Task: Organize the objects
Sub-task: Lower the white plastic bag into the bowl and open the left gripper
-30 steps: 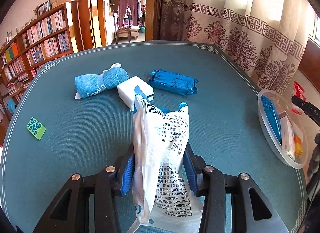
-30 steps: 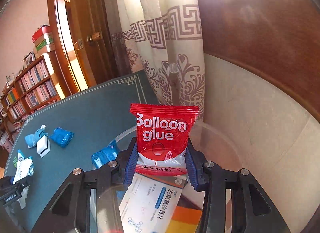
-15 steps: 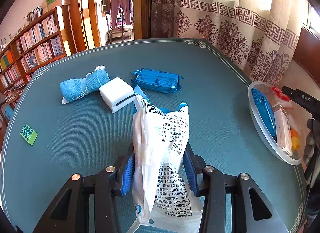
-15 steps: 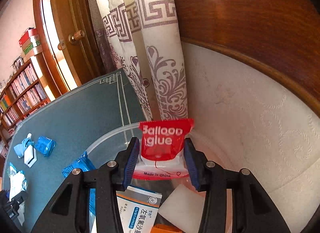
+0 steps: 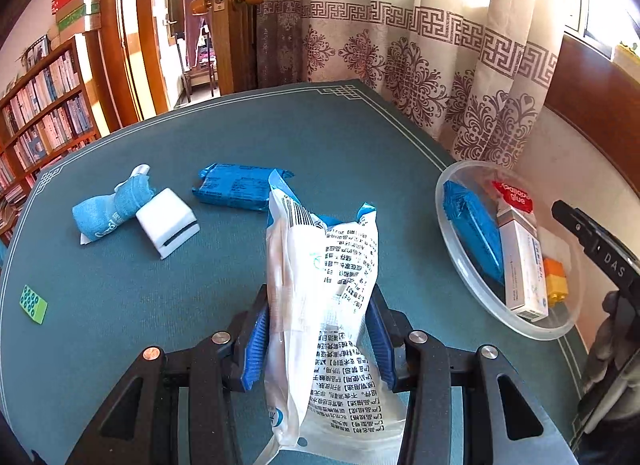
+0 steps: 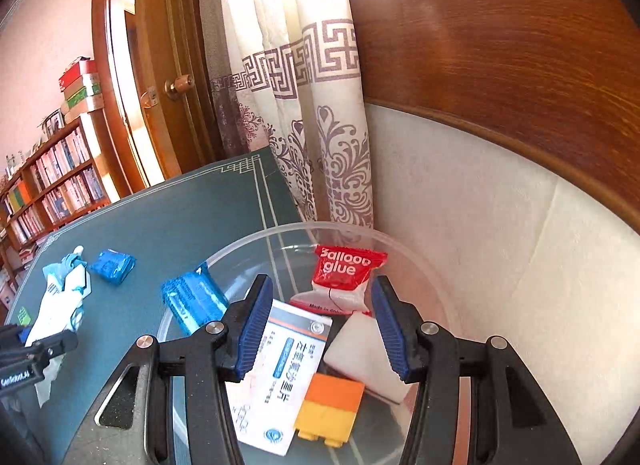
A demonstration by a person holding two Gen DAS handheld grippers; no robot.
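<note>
My left gripper (image 5: 318,295) is shut on a white printed pouch (image 5: 332,249), which it holds upright above the teal table (image 5: 280,137). At the table's right edge stands a clear plastic bowl (image 5: 444,233). A red "Balloon glue" packet (image 6: 346,269) leans against the far wall of this bowl (image 6: 248,243). My right gripper (image 6: 322,285) hovers over the bowl's near side with its jaws opening. The blue pads stand apart from the packet and nothing is pressed between them. The pouch (image 6: 60,305) shows at the left in the right wrist view.
The bowl also holds a blue pack (image 6: 192,301), a white medicine box (image 6: 280,377), an orange-yellow brick (image 6: 328,405) and a white block (image 6: 360,353). On the table lie a blue towel roll (image 5: 112,209), a white block (image 5: 168,221), a blue pack (image 5: 236,187) and a green tile (image 5: 34,299). Curtain and wall stand close behind the bowl.
The right gripper lowered the red packet into the bowl, let it go and drew back. The left gripper carried the pouch rightward, nearer the bowl.
</note>
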